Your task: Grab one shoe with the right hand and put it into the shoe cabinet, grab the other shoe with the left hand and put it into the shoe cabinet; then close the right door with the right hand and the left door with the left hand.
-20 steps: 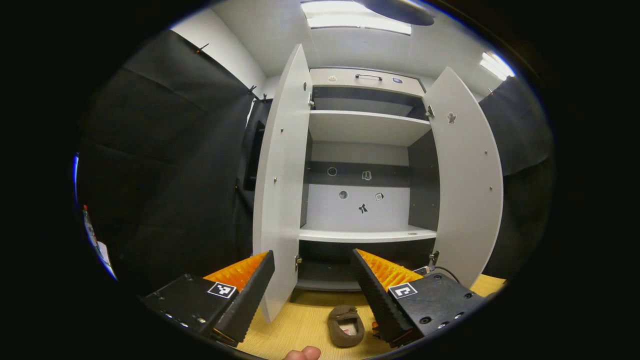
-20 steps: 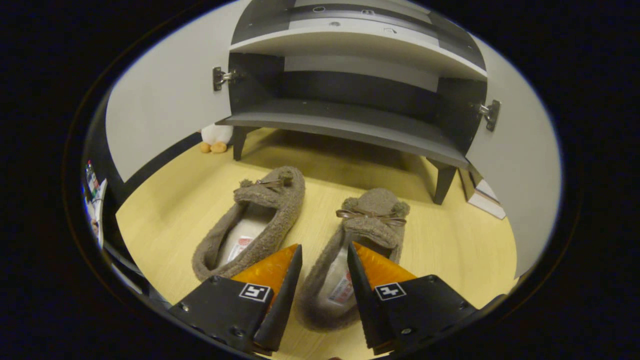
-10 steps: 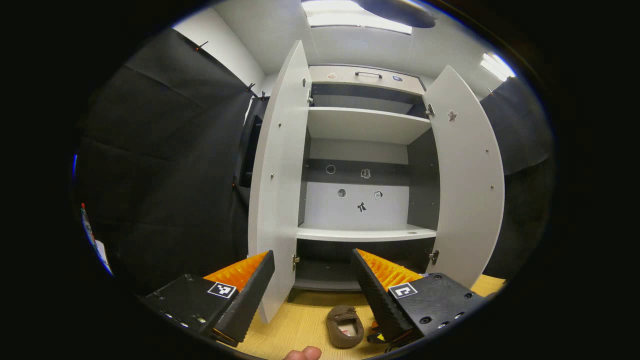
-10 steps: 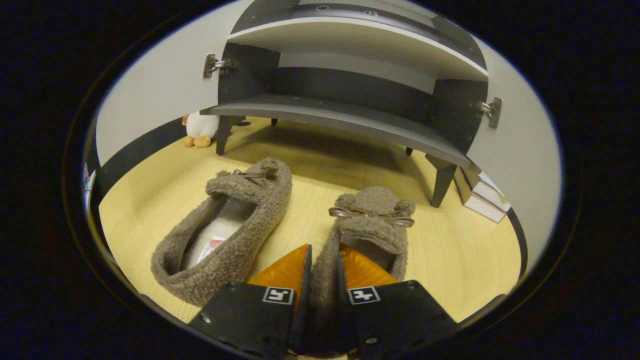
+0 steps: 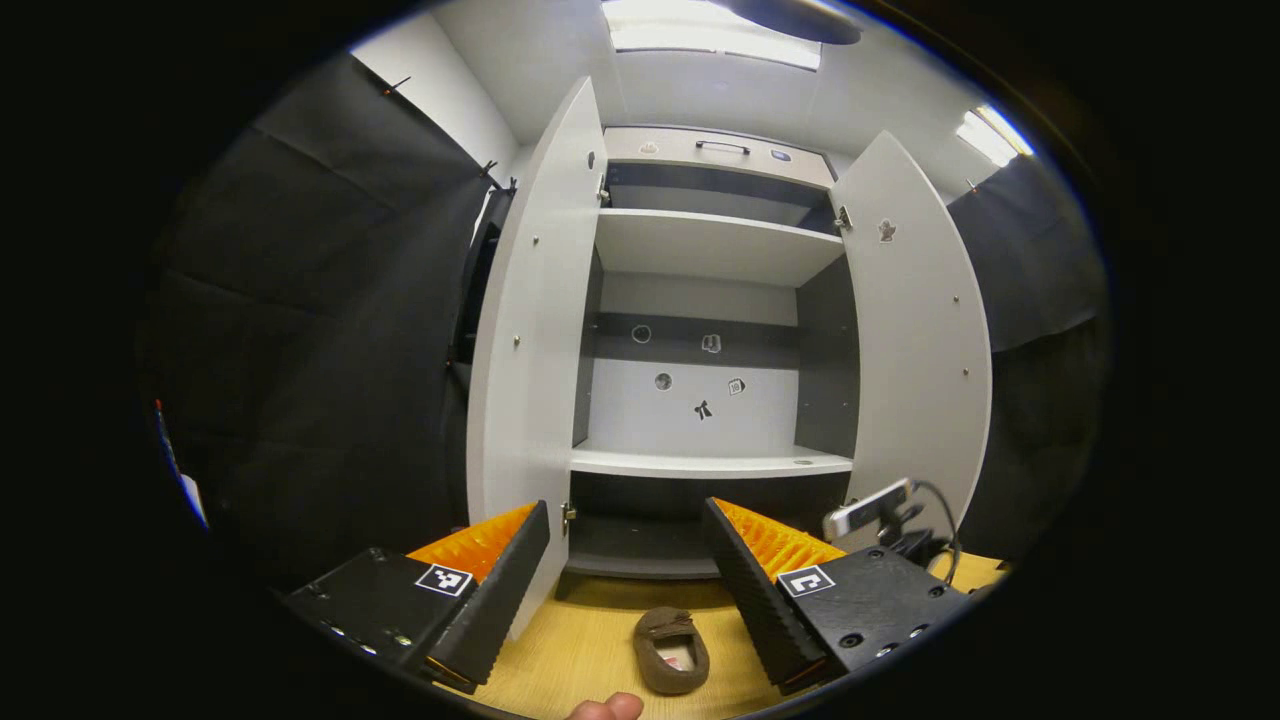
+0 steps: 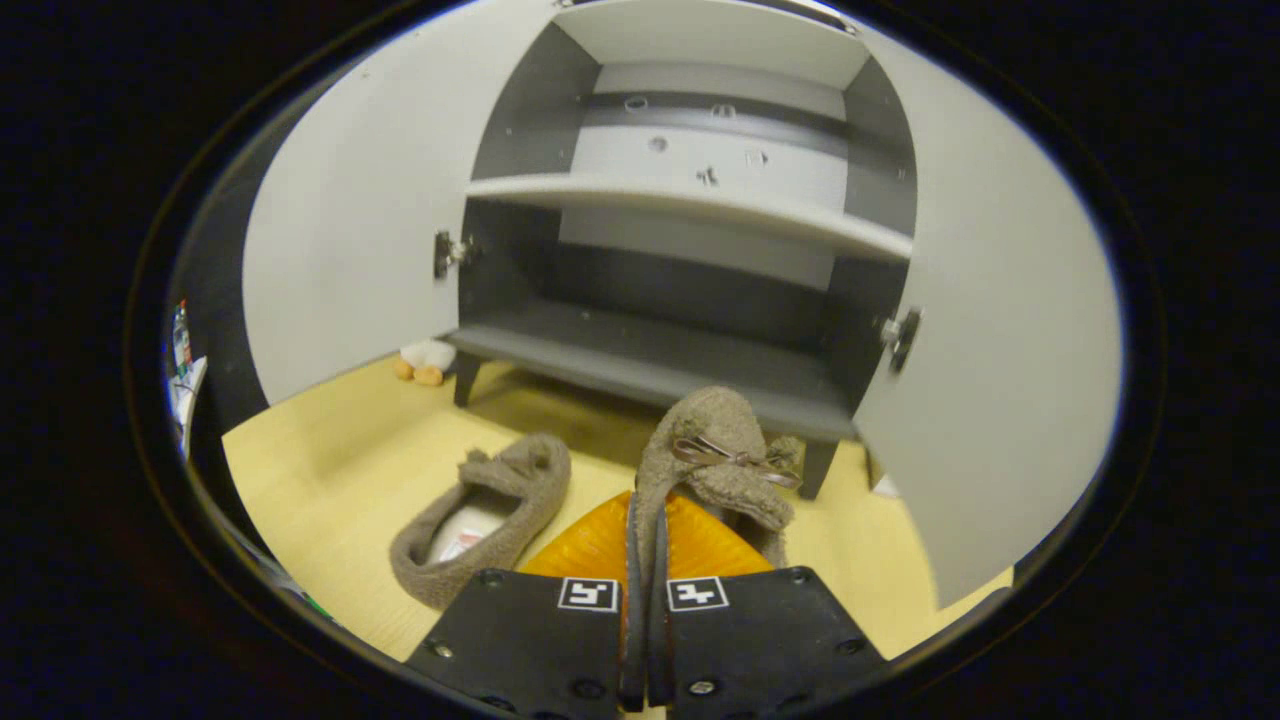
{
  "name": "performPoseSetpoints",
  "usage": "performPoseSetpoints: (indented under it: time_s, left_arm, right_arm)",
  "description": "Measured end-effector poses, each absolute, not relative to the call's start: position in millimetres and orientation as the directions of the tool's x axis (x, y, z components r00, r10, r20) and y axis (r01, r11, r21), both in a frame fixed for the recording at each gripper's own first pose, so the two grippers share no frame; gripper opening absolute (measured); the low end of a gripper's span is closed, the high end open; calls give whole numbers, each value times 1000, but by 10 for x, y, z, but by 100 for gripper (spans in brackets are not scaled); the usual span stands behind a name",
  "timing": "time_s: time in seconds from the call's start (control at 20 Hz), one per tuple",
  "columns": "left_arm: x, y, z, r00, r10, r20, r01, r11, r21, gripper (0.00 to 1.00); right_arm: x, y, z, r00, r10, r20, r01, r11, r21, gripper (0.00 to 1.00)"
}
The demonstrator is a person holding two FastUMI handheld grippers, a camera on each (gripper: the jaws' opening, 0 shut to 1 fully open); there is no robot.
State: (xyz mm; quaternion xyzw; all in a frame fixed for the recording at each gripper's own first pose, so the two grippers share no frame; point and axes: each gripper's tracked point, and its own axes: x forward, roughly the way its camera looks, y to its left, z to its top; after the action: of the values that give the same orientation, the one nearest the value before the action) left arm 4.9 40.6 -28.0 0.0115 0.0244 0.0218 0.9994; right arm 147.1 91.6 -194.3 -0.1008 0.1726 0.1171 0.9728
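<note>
My right gripper [image 6: 642,560] pinches a fuzzy brown slipper [image 6: 715,455] with a bow, lifted, I think, before the cabinet's [image 6: 690,365] bottom shelf. Its mate [image 6: 480,520] lies on the floor. My left gripper [image 5: 625,570] gapes wide.

The right gripper [image 6: 645,560] is pinched almost shut — its two fingers nearly touch. The left gripper [image 5: 625,560] is held up with its fingers wide apart — nothing sits between them.
</note>
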Motion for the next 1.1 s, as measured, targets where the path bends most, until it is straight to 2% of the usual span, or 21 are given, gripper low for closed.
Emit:
performPoseSetpoints:
  time_s: [0.25, 0.45, 0.75, 0.9, 1.1]
  left_arm:
    - [71, 225, -317, 999, -2, -52, 3, 1000, 13, 95]
    - [46, 176, -281, 1000, -1, -27, 2, 1000, 24, 95]
    - [35, 213, -339, 999, 11, -45, -9, 999, 33, 95]
    - [42, 265, -360, 998, 24, -55, -22, 999, 37, 95]
    - [46, 329, -386, 997, 41, -64, -39, 998, 42, 95]
  right_arm:
    - [1772, 1034, -570, 940, 249, -231, -288, 946, -150, 5]
    - [2560, 1050, 2, 952, 196, -234, -241, 953, -185, 5]
    - [3692, 1091, 24, 931, 75, -357, -190, 935, -298, 5]
    - [3924, 1151, -146, 891, 34, -453, -180, 942, -282, 5]
    - [4085, 1168, -238, 871, -27, -491, -156, 932, -327, 5]
